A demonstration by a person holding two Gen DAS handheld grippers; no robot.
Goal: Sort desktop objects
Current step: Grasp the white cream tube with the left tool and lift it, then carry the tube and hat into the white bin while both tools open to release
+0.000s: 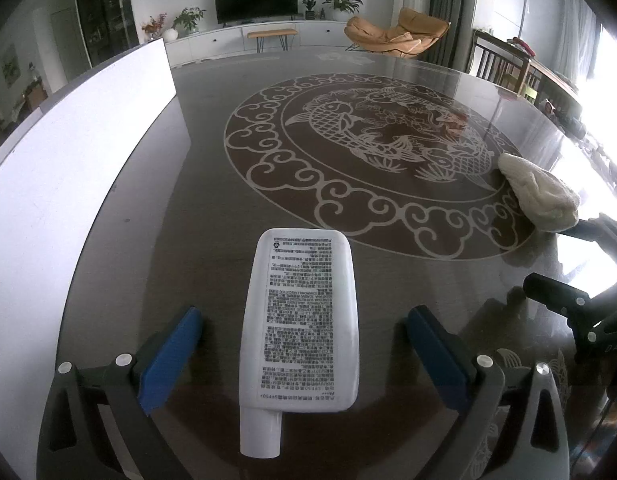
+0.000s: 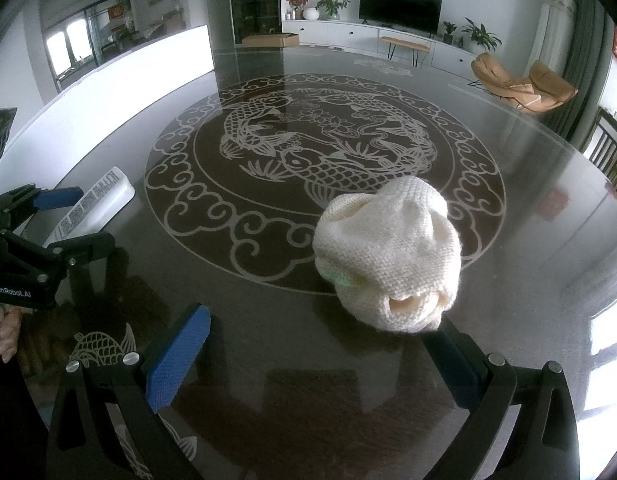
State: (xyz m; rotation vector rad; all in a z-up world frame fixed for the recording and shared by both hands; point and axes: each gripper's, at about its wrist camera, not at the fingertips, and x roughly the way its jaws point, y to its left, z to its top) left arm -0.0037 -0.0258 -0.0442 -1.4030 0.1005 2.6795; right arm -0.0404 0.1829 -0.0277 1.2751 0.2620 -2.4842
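A white flat bottle [image 1: 304, 264] with printed text lies on the table, cap toward me, between the blue pads of my left gripper [image 1: 304, 312]. Those jaws stand wide open, with a clear gap on each side of the bottle. In the right wrist view the same bottle [image 2: 96, 208] shows at the far left with the left gripper [image 2: 78, 220] around it. A cream knitted hat [image 2: 388, 248] sits crumpled on the table just ahead of my right gripper [image 2: 316, 320]. That gripper is open, and the hat's near edge overlaps its right fingertip. Nothing lies between its pads.
The round dark glass table [image 1: 212, 184] bears a koi and cloud pattern. A long white panel [image 1: 68, 160] stands along its left side. A hand [image 2: 8, 328] holds the left gripper's handle. Chairs and a TV cabinet stand beyond the table.
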